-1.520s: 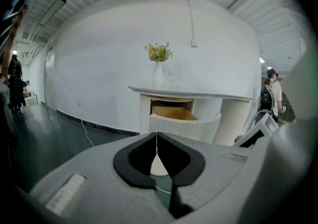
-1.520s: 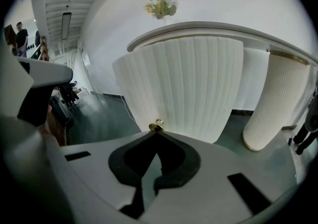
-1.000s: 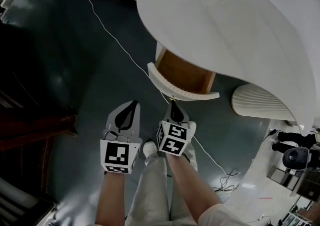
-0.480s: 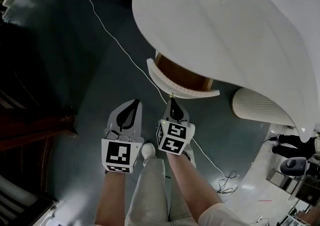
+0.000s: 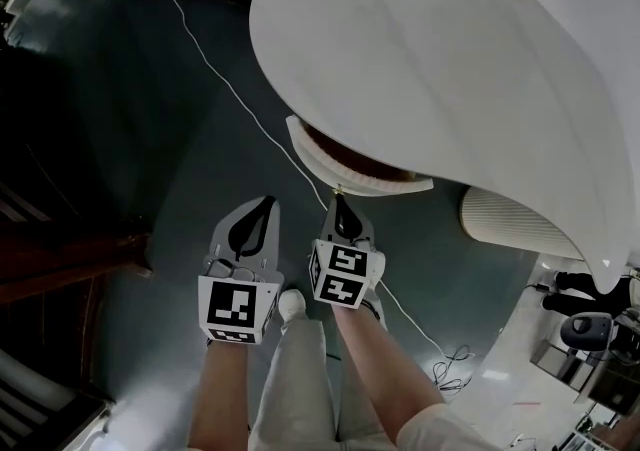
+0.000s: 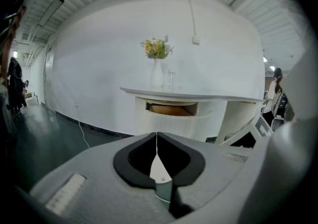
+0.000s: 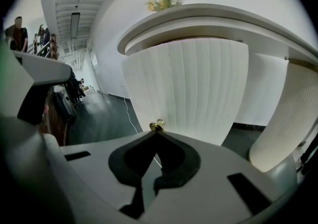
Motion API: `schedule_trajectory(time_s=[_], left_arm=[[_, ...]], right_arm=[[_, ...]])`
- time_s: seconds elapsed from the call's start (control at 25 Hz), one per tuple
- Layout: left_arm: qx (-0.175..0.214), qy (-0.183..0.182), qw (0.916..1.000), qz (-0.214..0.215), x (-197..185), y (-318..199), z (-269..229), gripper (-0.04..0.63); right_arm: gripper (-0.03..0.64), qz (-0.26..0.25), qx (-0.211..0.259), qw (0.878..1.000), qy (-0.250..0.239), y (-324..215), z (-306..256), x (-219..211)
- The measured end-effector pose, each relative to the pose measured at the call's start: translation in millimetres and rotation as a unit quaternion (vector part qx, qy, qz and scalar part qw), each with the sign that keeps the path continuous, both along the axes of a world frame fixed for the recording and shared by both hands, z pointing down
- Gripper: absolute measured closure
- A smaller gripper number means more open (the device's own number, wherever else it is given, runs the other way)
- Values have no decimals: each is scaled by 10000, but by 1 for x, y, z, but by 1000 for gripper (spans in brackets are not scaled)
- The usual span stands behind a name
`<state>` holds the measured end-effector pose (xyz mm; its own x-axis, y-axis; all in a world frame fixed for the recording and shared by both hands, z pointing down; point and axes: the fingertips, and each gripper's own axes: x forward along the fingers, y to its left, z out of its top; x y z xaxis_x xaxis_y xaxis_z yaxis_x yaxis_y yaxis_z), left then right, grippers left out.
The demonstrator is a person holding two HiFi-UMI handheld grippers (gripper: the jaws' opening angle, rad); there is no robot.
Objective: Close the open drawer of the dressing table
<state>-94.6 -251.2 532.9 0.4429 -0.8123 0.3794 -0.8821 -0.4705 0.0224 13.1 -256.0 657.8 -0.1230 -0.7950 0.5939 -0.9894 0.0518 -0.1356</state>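
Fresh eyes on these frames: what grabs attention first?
The big white curved dressing table fills the upper right of the head view. Its drawer juts out slightly below the edge, with a sliver of wood interior showing. The right gripper, jaws together, sits tip-first at the drawer's small gold knob; the left gripper, also shut, hangs beside it, empty.

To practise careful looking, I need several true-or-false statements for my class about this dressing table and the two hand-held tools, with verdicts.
1. The white ribbed drawer is fully shut. False: it is partly open, and brown wood shows inside.
2. The right tool has its tips at the small brass knob. True.
3. The left tool grips that knob. False: it is shut on nothing, away from the drawer.
4. A white vase of flowers stands on the white tabletop. True.
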Motion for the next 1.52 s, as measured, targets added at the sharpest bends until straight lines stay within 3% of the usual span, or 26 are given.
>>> schedule_trajectory(time_s=[1.52], left_arm=[[126,128,9998,6,15,-17,-2,578]], right_arm=[[623,-46,555,9964,638,-81,-6,37]])
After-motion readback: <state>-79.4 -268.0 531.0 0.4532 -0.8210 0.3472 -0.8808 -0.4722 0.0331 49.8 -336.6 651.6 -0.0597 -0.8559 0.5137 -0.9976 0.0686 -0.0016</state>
